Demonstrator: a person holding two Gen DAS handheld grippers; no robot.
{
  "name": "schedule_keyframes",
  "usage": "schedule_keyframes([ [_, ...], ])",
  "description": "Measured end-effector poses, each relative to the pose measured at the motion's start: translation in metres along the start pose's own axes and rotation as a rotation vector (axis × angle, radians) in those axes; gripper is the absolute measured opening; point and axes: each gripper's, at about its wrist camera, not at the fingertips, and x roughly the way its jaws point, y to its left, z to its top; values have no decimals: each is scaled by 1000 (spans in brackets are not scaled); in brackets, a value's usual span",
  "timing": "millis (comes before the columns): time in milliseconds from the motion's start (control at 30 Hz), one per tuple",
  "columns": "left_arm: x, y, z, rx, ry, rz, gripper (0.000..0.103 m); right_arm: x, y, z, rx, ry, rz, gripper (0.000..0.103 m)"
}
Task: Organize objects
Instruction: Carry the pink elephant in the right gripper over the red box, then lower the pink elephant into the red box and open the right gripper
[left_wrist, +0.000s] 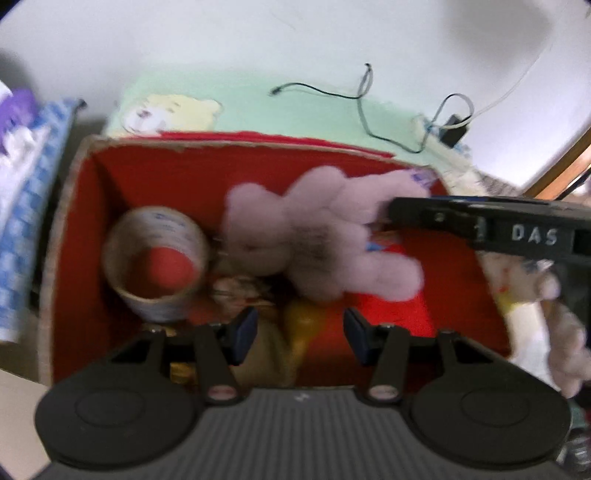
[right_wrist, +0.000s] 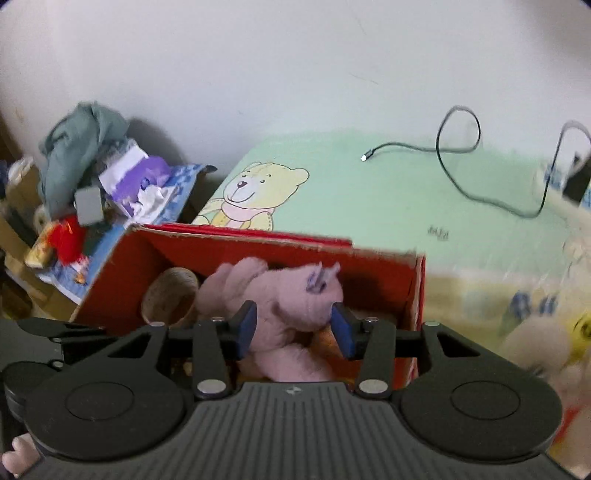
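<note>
Pink plush (right_wrist: 291, 306) and tape roll (left_wrist: 157, 258) lie in red box (left_wrist: 258, 158); white plush (right_wrist: 535, 350) lower right remains outside; right gripper (right_wrist: 293, 328) jaws flank pink plush, grip uncertain; left gripper (left_wrist: 299, 332) jaws apart, empty.

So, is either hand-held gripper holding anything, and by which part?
Nothing in the left hand-held gripper. The pink plush lies body-first between the jaws of the right hand-held gripper; whether they grip it cannot be told.

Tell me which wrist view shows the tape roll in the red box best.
The left wrist view: the tape roll shows whole, its opening facing the camera, beside the pink plush toy. The right wrist view shows it smaller, partly behind the plush.
</note>
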Motion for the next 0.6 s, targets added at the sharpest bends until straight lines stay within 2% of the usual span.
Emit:
schedule_keyframes([
  [133, 11, -12, 3, -29, 20, -59, 54, -10, -9, 11, -4, -25, -3, 47],
  [233, 21, -17, 6, -54, 47, -86, 54, -19, -20, 23, 27, -60, 42, 47],
  [300, 27, -20, 8, -67, 70, -99, 54, -7, -23, 28, 11, -26, 76, 47],
  [400, 35, -27, 10, -50, 88, -42, 54, 19, -23, 31, -28, 64, 88, 46],
  [500, 41, -20, 12, -78, 116, -29, 54, 34, -24, 33, -42, 75, 138, 47],
  [600, 41, -13, 13, -105, 114, -9, 54, 53, -24, 32, -18, 146, 189, 45],
])
